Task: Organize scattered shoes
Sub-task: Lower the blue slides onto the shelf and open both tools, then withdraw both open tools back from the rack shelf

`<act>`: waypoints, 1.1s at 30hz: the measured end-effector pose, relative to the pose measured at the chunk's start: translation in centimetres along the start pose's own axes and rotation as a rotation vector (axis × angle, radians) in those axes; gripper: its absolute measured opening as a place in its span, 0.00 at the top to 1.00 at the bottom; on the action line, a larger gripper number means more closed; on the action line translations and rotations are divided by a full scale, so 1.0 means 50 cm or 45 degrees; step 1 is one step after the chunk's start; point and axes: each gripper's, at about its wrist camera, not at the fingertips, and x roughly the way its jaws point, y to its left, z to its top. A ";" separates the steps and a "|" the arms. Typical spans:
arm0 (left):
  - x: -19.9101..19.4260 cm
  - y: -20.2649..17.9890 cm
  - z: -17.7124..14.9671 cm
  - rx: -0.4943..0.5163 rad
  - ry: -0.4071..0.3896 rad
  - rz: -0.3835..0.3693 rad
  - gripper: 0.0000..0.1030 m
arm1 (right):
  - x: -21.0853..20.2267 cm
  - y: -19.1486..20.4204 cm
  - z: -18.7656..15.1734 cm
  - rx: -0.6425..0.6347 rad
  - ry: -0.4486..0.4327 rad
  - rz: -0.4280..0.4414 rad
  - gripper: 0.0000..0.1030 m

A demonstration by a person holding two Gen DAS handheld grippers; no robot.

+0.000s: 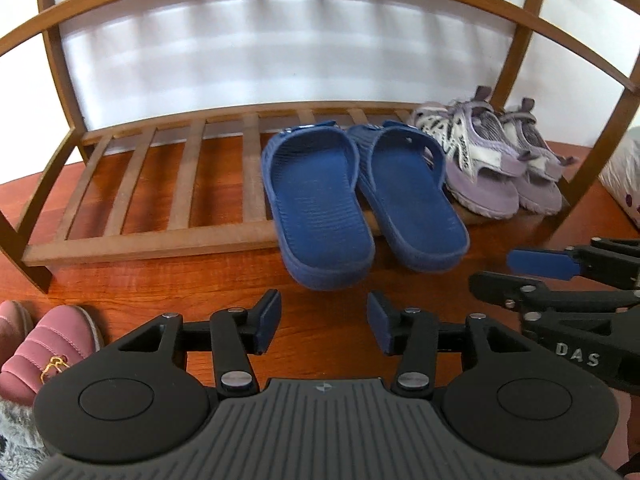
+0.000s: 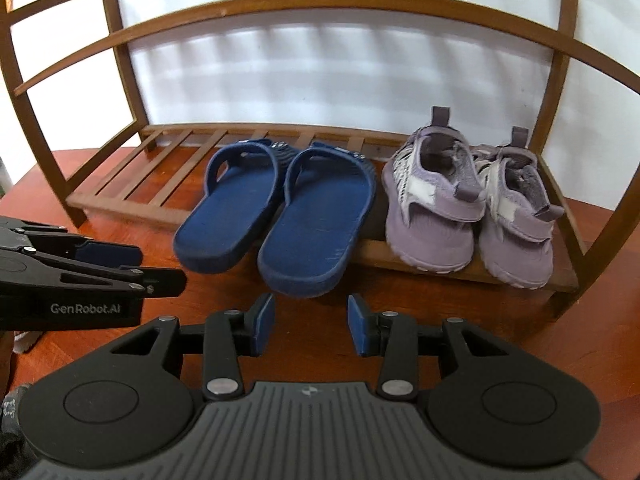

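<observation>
Two blue slippers [image 1: 320,204] [image 2: 312,220] lie side by side on the lowest slatted shelf of a wooden shoe rack [image 1: 160,184] [image 2: 132,176], heels hanging over its front edge. A pair of purple sandals [image 1: 492,160] [image 2: 468,208] stands on the shelf to their right. My left gripper [image 1: 324,322] is open and empty, just in front of the left slipper's heel. My right gripper [image 2: 311,324] is open and empty, just in front of the right slipper's heel. Pink fur-lined slippers [image 1: 48,348] lie on the table at the left.
The rack stands on a reddish wooden table [image 1: 140,292] [image 2: 480,320] against a white wall. The right gripper shows at the right edge of the left wrist view [image 1: 560,288]; the left gripper shows at the left edge of the right wrist view [image 2: 80,276]. A white object [image 1: 624,176] sits right of the rack.
</observation>
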 end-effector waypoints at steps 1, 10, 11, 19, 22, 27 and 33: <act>0.004 -0.002 -0.001 0.009 0.004 -0.006 0.59 | 0.003 0.003 0.000 -0.004 0.004 0.004 0.56; 0.034 0.000 0.013 -0.010 0.013 -0.035 0.69 | 0.054 0.010 0.016 0.002 0.065 0.009 0.57; 0.038 0.000 0.015 -0.012 0.009 -0.034 0.70 | 0.058 0.008 0.017 0.008 0.066 0.008 0.57; 0.075 0.011 0.042 -0.043 0.011 -0.039 0.72 | 0.091 -0.010 0.039 0.034 0.057 -0.006 0.58; 0.090 0.017 0.056 -0.059 0.014 -0.043 0.72 | 0.107 -0.016 0.050 0.037 0.053 -0.012 0.58; 0.115 0.023 0.077 -0.072 0.014 -0.049 0.72 | 0.141 -0.028 0.075 0.042 0.048 -0.021 0.58; 0.138 0.029 0.093 -0.088 0.006 -0.048 0.72 | 0.167 -0.038 0.094 0.038 0.044 -0.030 0.58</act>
